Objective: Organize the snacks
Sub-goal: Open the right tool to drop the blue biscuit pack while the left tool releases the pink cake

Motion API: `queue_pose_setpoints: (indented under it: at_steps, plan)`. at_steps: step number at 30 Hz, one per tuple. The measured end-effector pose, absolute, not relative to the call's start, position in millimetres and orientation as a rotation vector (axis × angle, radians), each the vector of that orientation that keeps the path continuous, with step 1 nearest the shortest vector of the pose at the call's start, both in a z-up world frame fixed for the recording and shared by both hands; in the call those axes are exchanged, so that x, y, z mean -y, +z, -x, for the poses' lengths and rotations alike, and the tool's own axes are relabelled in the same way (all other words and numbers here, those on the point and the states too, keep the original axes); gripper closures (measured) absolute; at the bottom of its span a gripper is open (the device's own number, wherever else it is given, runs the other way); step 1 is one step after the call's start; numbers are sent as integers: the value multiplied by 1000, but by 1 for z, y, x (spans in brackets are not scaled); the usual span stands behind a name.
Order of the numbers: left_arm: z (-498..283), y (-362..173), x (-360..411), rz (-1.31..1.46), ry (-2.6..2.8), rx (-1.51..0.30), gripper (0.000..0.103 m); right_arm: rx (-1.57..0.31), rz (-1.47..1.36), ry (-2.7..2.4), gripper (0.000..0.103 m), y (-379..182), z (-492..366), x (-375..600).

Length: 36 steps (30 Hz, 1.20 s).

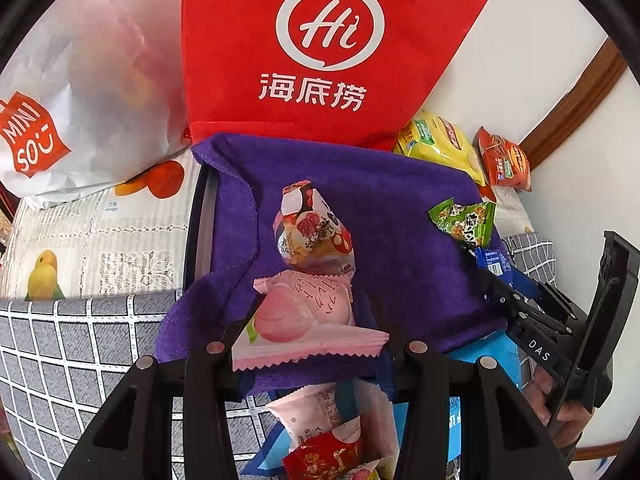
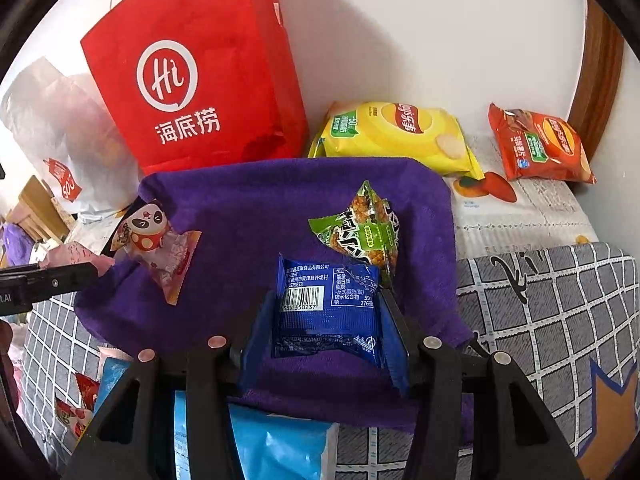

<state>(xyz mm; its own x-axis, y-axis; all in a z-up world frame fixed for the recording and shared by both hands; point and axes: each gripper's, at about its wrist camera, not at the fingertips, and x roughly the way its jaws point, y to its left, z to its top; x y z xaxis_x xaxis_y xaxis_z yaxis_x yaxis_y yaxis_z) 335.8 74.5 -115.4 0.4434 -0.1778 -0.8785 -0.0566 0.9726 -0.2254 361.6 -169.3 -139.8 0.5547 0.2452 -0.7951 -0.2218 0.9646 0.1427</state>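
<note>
Two snacks are in my fingers. My left gripper [image 1: 316, 312] squeezes a pink snack pack [image 1: 304, 320], and my right gripper [image 2: 326, 312] squeezes a blue snack pack [image 2: 328, 308]. Both sit over the purple towel [image 2: 248, 208], near a panda snack [image 2: 154, 236] and a green snack [image 2: 360, 228].

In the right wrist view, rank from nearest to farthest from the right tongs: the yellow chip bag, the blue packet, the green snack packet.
1. blue packet: between the fingers of the right tongs, on the purple cloth.
2. green snack packet: just beyond, slightly right.
3. yellow chip bag: past the cloth's far edge, near the wall.
</note>
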Motion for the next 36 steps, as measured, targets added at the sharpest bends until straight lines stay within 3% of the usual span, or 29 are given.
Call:
queue_pose_setpoints:
  at_steps: [23,26,30,36]
  plan:
    - [-341,-124,-72,260,-102,-1141,58,-930,-49,284,47,-136,-359,170]
    - [-341,-124,-72,263,-105,-1139,58,-918,-58,293,43,-133,-358,170]
    - [-342,-124,-70,273,-117,-1136,57,-898,-58,300,31,-129,-356,168]
    - [-340,-116,-68,273,-128,-1115,54,-860,-63,315,29,-122,-352,167]
